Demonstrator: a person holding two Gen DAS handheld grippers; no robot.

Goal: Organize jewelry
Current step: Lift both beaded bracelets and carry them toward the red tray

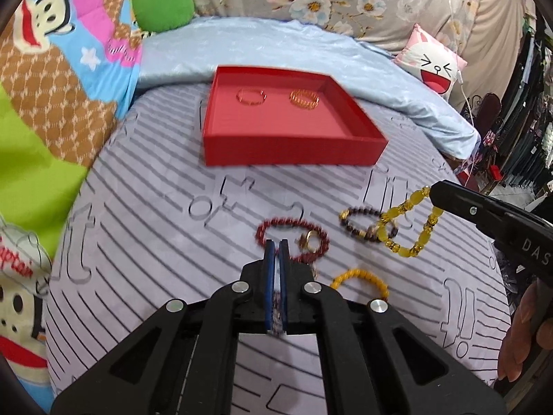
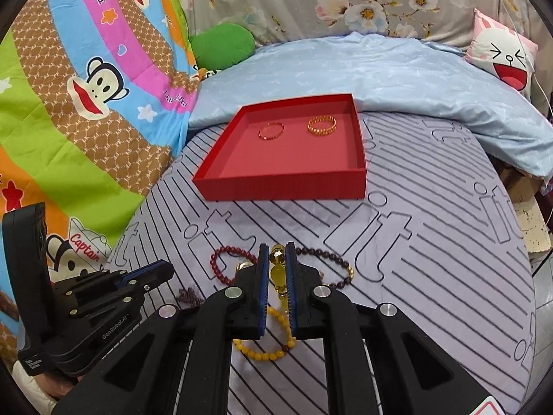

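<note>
A red tray (image 1: 293, 154) (image 2: 280, 185) lies on the striped bedsheet with a thin reddish bangle (image 1: 251, 97) (image 2: 271, 130) and a gold bangle (image 1: 304, 99) (image 2: 322, 125) inside. My right gripper (image 2: 276, 247) (image 1: 433, 193) is shut on a chunky yellow bead bracelet (image 1: 413, 251) (image 2: 278, 273), which hangs above the sheet. My left gripper (image 1: 275, 245) (image 2: 169, 269) is shut with nothing seen between its pads. It hovers over a dark red bead bracelet (image 1: 262, 231) (image 2: 221, 266). A dark purple bracelet (image 1: 359, 212) (image 2: 340, 264) and a small orange-yellow bracelet (image 1: 359, 276) (image 2: 266, 354) lie nearby.
A folded pale blue quilt (image 1: 276, 41) (image 2: 380, 72) lies right behind the tray. A cartoon monkey blanket (image 1: 52, 69) (image 2: 69, 86) rises at the left. A rabbit pillow (image 1: 432, 65) sits at the back right, where the bed edge drops off. A person's hand (image 1: 525, 339) holds the right gripper.
</note>
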